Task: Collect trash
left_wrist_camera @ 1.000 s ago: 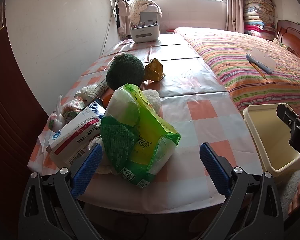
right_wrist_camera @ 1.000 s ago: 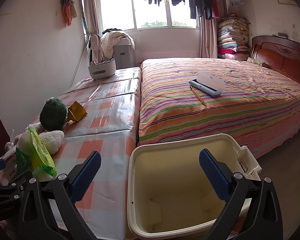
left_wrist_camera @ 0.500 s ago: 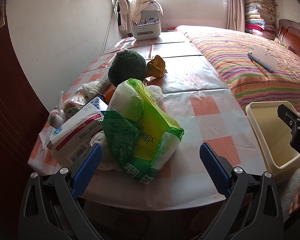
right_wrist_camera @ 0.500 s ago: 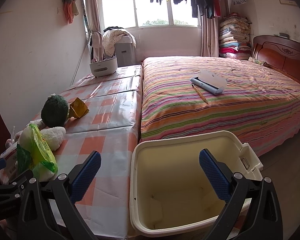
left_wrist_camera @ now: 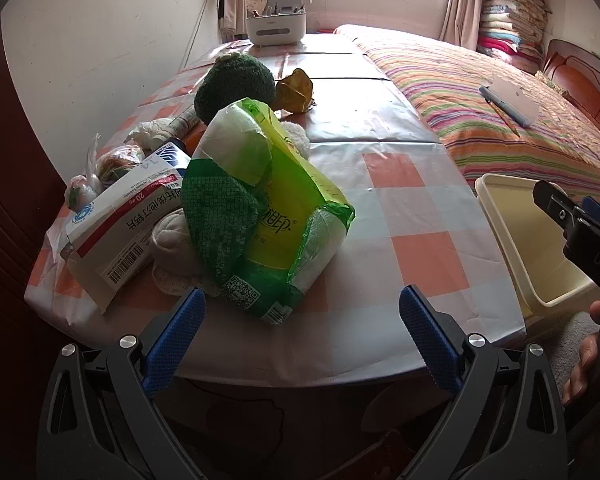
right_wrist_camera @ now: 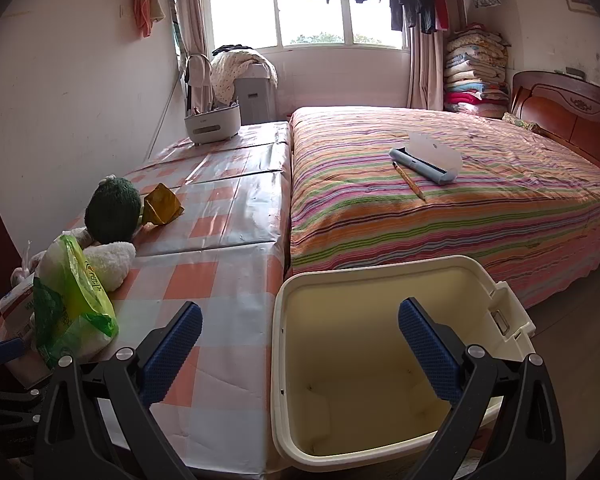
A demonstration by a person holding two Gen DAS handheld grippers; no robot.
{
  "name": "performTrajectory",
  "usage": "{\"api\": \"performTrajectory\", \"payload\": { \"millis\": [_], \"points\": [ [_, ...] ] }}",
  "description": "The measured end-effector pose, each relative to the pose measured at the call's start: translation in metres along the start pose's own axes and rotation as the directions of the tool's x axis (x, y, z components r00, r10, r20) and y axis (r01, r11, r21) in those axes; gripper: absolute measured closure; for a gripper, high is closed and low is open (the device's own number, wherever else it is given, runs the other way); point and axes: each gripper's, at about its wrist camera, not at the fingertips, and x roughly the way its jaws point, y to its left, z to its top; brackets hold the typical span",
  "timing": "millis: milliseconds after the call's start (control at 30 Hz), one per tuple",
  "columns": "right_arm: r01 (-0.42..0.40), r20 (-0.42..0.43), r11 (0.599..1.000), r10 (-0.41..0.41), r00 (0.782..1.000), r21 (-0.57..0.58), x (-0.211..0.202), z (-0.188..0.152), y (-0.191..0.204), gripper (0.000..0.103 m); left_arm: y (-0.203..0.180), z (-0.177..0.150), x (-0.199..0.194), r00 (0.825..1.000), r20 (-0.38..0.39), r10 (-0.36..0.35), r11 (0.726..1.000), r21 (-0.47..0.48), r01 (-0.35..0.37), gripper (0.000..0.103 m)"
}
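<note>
The checked orange-and-white worktop [left_wrist_camera: 404, 216] fills the left view, running beside the striped bed [right_wrist_camera: 460, 200], and the clutter sits bunched along its near left edge. Just off the near right corner stands the cream plastic bin [right_wrist_camera: 380, 380], mouth open, nothing visible inside.

Biggest piece of rubbish in the heap: the crumpled green-and-yellow plastic bag [left_wrist_camera: 260, 208], puffed up and leaning against the white medicine carton with a red stripe [left_wrist_camera: 120, 224] at the left edge. Behind them sits a dark green knitted ball [left_wrist_camera: 234, 86], and beyond that a small crumpled amber wrapper [left_wrist_camera: 296, 90], alone towards the middle of the worktop.

The left claw [left_wrist_camera: 300, 336] hangs at the near edge, blue pads spread wide, gripping nothing, with the bag squarely between and just ahead of them. The right claw [right_wrist_camera: 300, 352] is likewise spread and empty, poised over the bin's near left rim.

The bag looks like the first pick. To do it well, I'd drive the left claw forward and low, and pinch the bunched lower end near the printed code rather than the slack, puffy top, which would likely slip. Lift clear before swinging right, so the carton isn't dragged off the edge.
</note>
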Motion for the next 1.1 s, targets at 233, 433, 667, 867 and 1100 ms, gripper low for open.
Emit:
{"api": "performTrajectory", "payload": {
  "millis": [233, 433, 667, 867, 1100],
  "points": [
    [-0.007, -0.009, 1.0, 0.007, 1.0, -0.001, 0.005, 0.001, 0.004, 0.007, 0.025, -0.027, -0.011, 0.997, 0.03, -0.078, 0.995, -0.065, 0.08, 0.007],
    [-0.085, -0.029, 0.996, 0.085, 0.996, -0.011, 0.009, 0.001, 0.021, 0.007, 0.064, -0.022, -0.022, 0.995, 0.087, 0.057, 0.986, -0.161, -0.043, 0.007],
    [-0.195, -0.027, 0.979, 0.194, 0.981, -0.051, 0.007, 0.004, 0.051, 0.007, 0.097, -0.009, -0.03, 0.978, 0.128, 0.163, 0.972, -0.19, -0.138, 0.007],
    [-0.302, -0.043, 0.95, 0.3, 0.953, -0.08, 0.008, 0.007, 0.077, 0.007, 0.121, 0.003, -0.026, 0.972, 0.093, 0.217, 0.961, -0.194, -0.196, 0.007],
    [-0.401, -0.091, 0.909, 0.393, 0.915, -0.109, 0.019, 0.008, 0.105, 0.007, 0.143, 0.007, -0.023, 0.977, 0.057, 0.205, 0.958, -0.218, -0.188, 0.007]
  ]
}}
